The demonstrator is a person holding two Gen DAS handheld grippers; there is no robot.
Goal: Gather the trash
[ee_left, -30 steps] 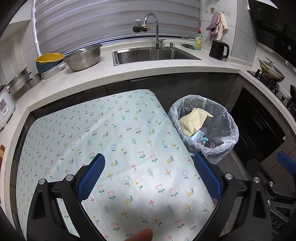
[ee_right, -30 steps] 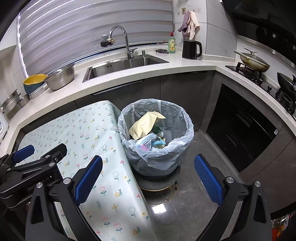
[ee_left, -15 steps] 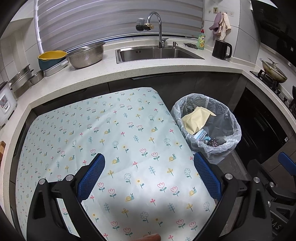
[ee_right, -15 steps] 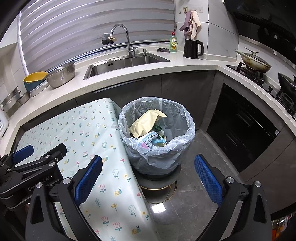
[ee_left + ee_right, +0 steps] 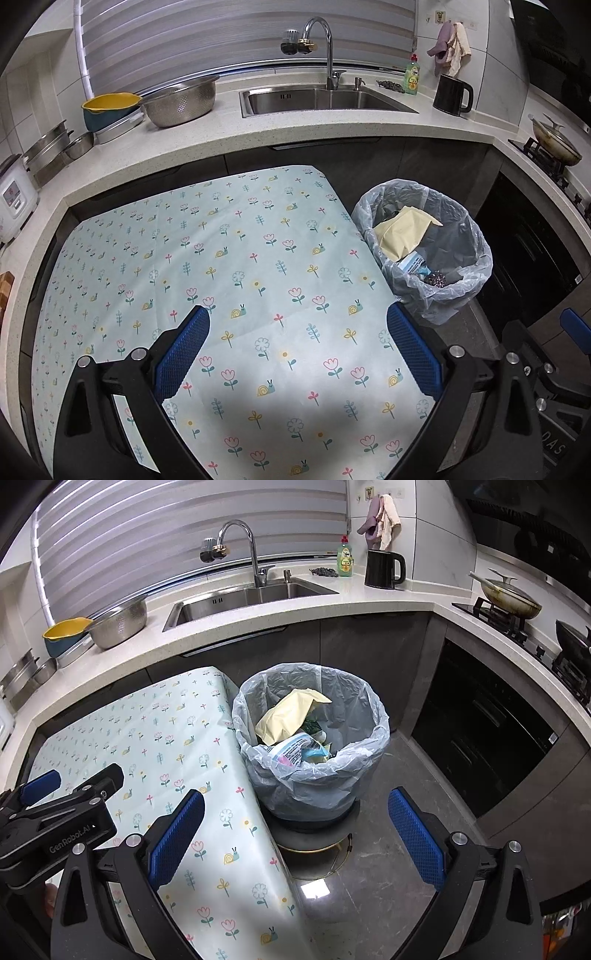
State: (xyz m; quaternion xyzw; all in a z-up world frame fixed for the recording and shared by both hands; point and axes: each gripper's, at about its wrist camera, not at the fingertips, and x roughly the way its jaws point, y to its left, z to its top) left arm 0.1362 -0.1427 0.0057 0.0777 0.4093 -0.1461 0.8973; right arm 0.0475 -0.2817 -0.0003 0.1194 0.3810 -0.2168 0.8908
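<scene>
Blue-padded left gripper point(image 5: 297, 352) above floral tablecloth point(image 5: 236, 258), right gripper point(image 5: 295, 834) toward trash bin point(image 5: 314, 775), fingers spread, empty.

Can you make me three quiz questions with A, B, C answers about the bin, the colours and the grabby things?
1. Where is the trash bin?
A. On the countertop
B. On the floor beside the flowery table
C. In the sink

2. What colour is the big wrapper on top of the trash?
A. Pale yellow
B. Red
C. Black

3. How are the two hand-held grippers?
A. Both shut on trash
B. One open, one shut
C. Both open, holding nothing

Answers:
1 B, it stands on the grey floor against the table's edge.
2 A, the wrapper looks pale yellow in both views.
3 C, the left hand-held gripper and the right hand-held gripper have their blue pads spread wide with nothing between them.
</scene>
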